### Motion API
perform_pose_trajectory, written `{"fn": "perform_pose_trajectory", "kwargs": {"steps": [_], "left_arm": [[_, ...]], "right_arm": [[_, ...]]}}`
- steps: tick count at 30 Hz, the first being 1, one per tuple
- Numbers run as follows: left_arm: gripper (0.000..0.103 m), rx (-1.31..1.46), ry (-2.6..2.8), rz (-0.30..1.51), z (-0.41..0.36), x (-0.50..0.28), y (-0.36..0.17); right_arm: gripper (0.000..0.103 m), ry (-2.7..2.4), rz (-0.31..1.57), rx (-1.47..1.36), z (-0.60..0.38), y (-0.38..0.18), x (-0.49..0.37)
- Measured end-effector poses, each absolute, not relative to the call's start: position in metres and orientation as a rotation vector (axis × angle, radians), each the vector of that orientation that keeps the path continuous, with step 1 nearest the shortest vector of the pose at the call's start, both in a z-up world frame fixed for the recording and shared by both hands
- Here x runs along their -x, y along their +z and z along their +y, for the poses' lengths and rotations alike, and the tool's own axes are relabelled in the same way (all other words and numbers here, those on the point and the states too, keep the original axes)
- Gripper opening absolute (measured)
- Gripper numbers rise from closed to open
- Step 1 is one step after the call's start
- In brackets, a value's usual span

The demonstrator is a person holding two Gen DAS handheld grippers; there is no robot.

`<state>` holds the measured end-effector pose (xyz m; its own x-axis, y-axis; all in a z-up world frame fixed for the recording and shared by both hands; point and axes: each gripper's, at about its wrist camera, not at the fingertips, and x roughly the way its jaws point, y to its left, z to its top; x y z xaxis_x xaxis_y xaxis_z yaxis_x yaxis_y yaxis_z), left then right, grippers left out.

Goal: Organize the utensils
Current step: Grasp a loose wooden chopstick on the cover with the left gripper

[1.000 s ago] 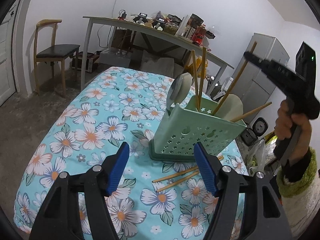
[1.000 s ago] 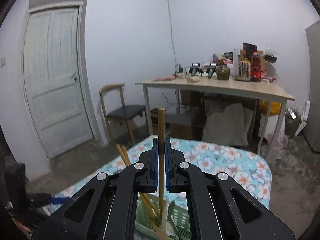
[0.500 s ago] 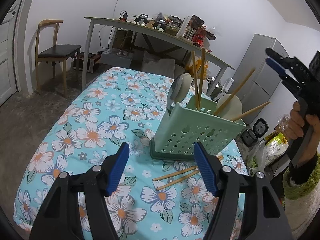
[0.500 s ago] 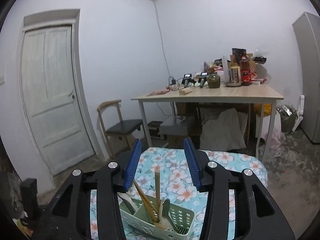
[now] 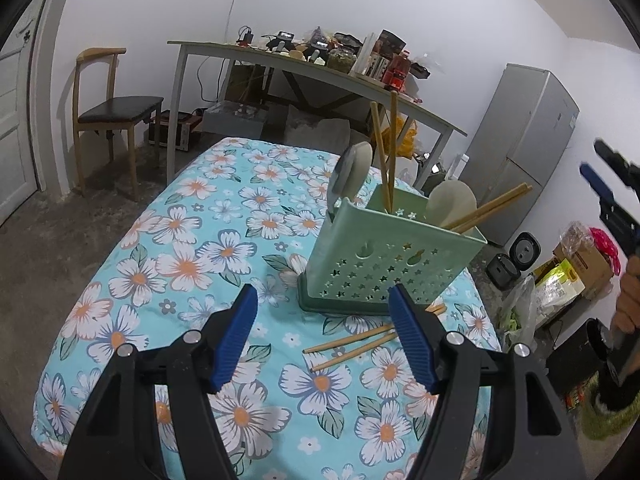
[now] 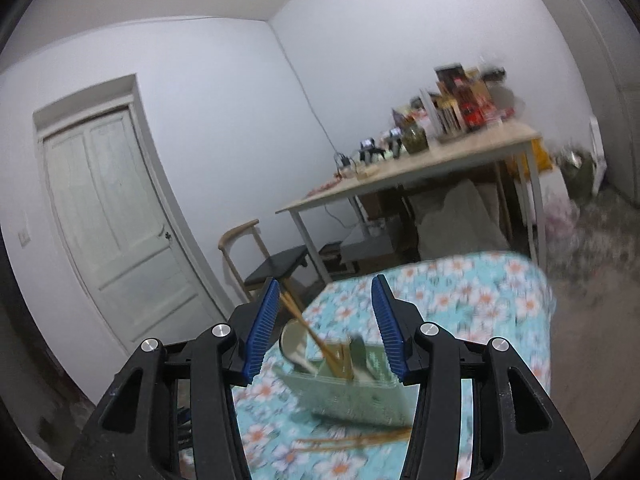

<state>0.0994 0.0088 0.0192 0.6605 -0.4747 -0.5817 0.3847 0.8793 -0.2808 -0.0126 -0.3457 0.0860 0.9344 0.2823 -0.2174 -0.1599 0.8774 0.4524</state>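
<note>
In the left wrist view, the left gripper (image 5: 322, 338) fills the lower middle of the frame, its blue pads spread wide and holding nothing. Just right of centre the green utensil caddy (image 5: 390, 258) stands on the floral tablecloth (image 5: 180, 240), with chopsticks and pale spoons already standing in it. The loose chopsticks (image 5: 354, 344) lie flat on the cloth right in front of the caddy's base, between the left pads as seen from here. Their long axis runs low-left to upper-right, slantwise across the gripper's opening. At the far right edge the right gripper (image 5: 612, 188) is raised well clear of the table, also spread and empty. The left gripper looks much the nearer, though its pads would likely need turning to close across the sticks.
</note>
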Motion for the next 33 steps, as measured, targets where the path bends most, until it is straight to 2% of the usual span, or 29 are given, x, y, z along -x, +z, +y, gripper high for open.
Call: {"fn": "perform_pose_trajectory", "kwargs": {"steps": [14, 16, 21, 25, 29, 33], "left_arm": [[0.066, -0.129, -0.378, 0.712, -0.018, -0.111, -0.031], [0.063, -0.17, -0.372, 0.709, -0.024, -0.118, -0.039], [0.035, -0.256, -0.484, 0.742, -0.049, -0.132, -0.056], [0.034, -0.297, -0.641, 0.78, -0.068, -0.135, -0.066], [0.034, -0.461, -0.74, 0.789, -0.088, -0.134, -0.081], [0.04, -0.619, -0.777, 0.77, -0.102, -0.133, -0.096]], "right_arm": [[0.047, 0.183, 0.762, -0.831, -0.35, -0.075, 0.003], [0.047, 0.186, 0.79, -0.84, -0.347, -0.084, 0.002], [0.047, 0.204, 0.791, -0.853, -0.345, -0.088, -0.006], [0.047, 0.205, 0.795, -0.863, -0.349, -0.092, -0.009], [0.047, 0.204, 0.799, -0.875, -0.353, -0.096, -0.007], [0.047, 0.201, 0.801, -0.887, -0.356, -0.101, -0.008]]}}
